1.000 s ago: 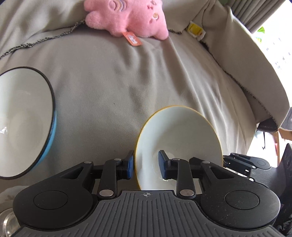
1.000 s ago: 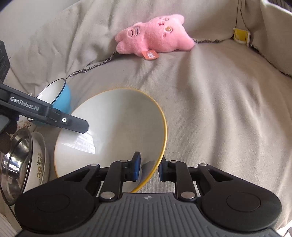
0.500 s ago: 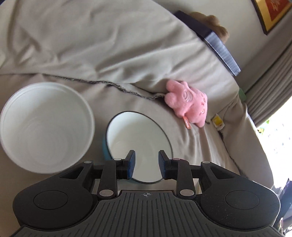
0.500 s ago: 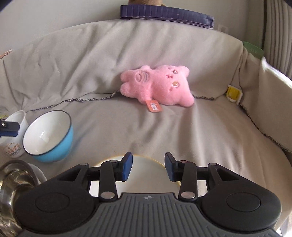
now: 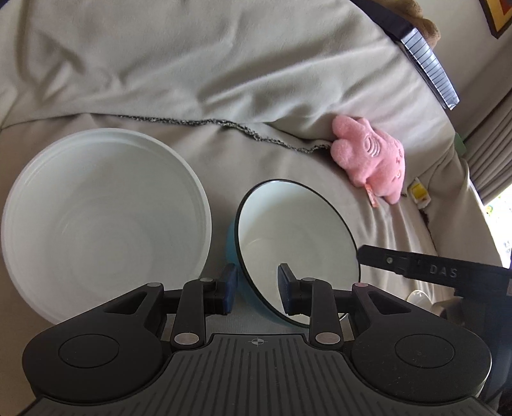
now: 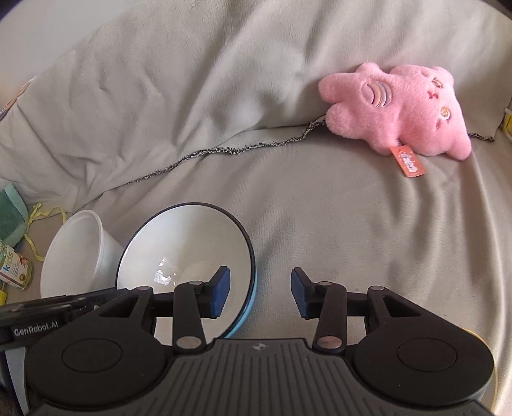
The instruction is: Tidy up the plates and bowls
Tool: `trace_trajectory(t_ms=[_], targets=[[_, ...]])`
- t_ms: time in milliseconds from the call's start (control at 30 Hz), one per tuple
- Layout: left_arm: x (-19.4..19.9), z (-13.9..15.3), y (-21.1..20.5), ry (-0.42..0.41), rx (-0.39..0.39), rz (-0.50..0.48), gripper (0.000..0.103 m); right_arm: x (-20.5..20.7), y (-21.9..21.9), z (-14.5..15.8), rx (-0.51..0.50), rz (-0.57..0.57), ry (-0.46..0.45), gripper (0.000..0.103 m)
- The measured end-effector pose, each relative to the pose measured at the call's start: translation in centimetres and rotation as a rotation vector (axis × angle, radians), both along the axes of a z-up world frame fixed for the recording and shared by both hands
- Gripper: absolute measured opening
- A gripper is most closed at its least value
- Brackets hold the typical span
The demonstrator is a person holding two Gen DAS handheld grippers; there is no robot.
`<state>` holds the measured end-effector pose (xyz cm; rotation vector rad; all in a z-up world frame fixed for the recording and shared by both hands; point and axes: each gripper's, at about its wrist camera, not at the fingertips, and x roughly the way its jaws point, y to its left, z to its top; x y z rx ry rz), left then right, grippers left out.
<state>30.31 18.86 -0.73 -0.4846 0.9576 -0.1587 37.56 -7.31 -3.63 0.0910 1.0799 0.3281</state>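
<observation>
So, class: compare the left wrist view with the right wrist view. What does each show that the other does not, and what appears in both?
Only the left wrist view shows the striped dark cushion on the sofa back and a picture frame corner.

Only the right wrist view shows the green cloth and a small printed jar at far left.

Both show the blue bowl, the white bowl, the pink plush toy and the grey sofa cover.
</observation>
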Motion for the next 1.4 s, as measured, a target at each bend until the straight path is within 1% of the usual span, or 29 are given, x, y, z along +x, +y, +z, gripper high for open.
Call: trace_trajectory(t_ms=[100,200,267,367,400,433,467,500,600,733,800,833,900,967,1000,1067,1100,1167,1200,1300,1367,1400], targets=[[0.2,-0.4,-0.4,-0.001,0.022,-0.003,0.03,1.1,0.8,-1.5,-0.014,-0.006,0.029,0.042],[0.4,-0.3,-0.6,-0.013,0.039,-0.014,0.03,1.8,1.3,-2.4,-0.027,-0.001,0.035,0.042],[0.5,-0.4,-0.5,-0.016,0.029,-0.013,0.031,2.3,1.3,-3.0,-0.019,-0.001,0.046,0.042],[0.6,-0.3,-0.4,-0.01,0.003,-0.017,0.038,2.9,1.2,-3.8,0.0,0.003,0.075,0.04],[0.6,-0.3,-0.4,-0.011,-0.004,-0.018,0.041,3.0,1.1,-4.0,0.006,0.012,0.086,0.033],[0.7,-0.3,-0.4,-0.012,-0.013,-0.018,0.042,3.1,1.2,-4.2,0.015,0.03,0.094,0.021],[0.7,-0.3,-0.4,-0.014,-0.024,-0.018,0.046,3.0,1.2,-4.2,0.021,0.045,0.096,0.015],[0.7,-0.3,-0.3,-0.016,-0.035,-0.018,0.049,2.9,1.1,-4.0,0.017,0.051,0.084,0.014],[0.8,-0.2,-0.4,-0.018,-0.063,-0.02,0.055,2.2,0.9,-3.3,-0.009,0.085,0.039,0.013],[1.2,-0.4,-0.8,-0.046,-0.072,-0.036,0.056,2.0,-0.2,-2.4,-0.026,0.084,0.029,0.013],[1.3,-0.4,-1.5,-0.063,-0.061,-0.07,0.056,2.0,-1.1,-2.2,-0.03,0.064,0.025,0.013],[1.4,-0.5,-1.7,-0.069,-0.067,-0.091,0.056,2.1,-1.6,-2.2,-0.029,0.052,0.023,0.013],[1.6,-0.9,-2.0,-0.064,-0.111,-0.12,0.055,2.3,-2.5,-2.3,-0.018,0.033,0.023,0.012],[1.7,-1.4,-1.9,-0.057,-0.134,-0.112,0.052,2.4,-2.8,-2.2,-0.002,0.031,0.027,0.011],[1.7,-1.5,-1.9,-0.051,-0.115,-0.1,0.046,2.3,-2.8,-2.2,0.0,0.036,0.027,0.011],[1.6,-1.7,-1.9,-0.036,-0.071,-0.073,0.04,2.1,-2.4,-2.1,-0.018,0.052,0.014,0.012],[1.7,-1.8,-1.8,-0.023,-0.076,-0.059,0.038,2.1,-2.1,-2.2,-0.032,0.064,0.002,0.012],[2.3,-2.0,-1.8,0.018,-0.11,-0.038,0.038,2.2,-2.1,-2.4,-0.031,0.079,-0.001,0.012],[2.8,-2.0,-2.1,0.035,-0.108,-0.033,0.041,2.4,-2.2,-2.6,-0.02,0.082,0.008,0.014],[4.9,-1.9,-4.0,0.085,-0.008,-0.028,0.045,3.2,-2.9,-3.3,0.029,0.09,0.055,0.014],[6.4,-2.0,-5.3,0.122,0.06,-0.042,0.048,4.0,-3.5,-4.0,0.065,0.087,0.102,0.014],[7.0,-2.1,-5.9,0.135,0.091,-0.048,0.048,4.4,-3.8,-4.4,0.087,0.087,0.123,0.014]])
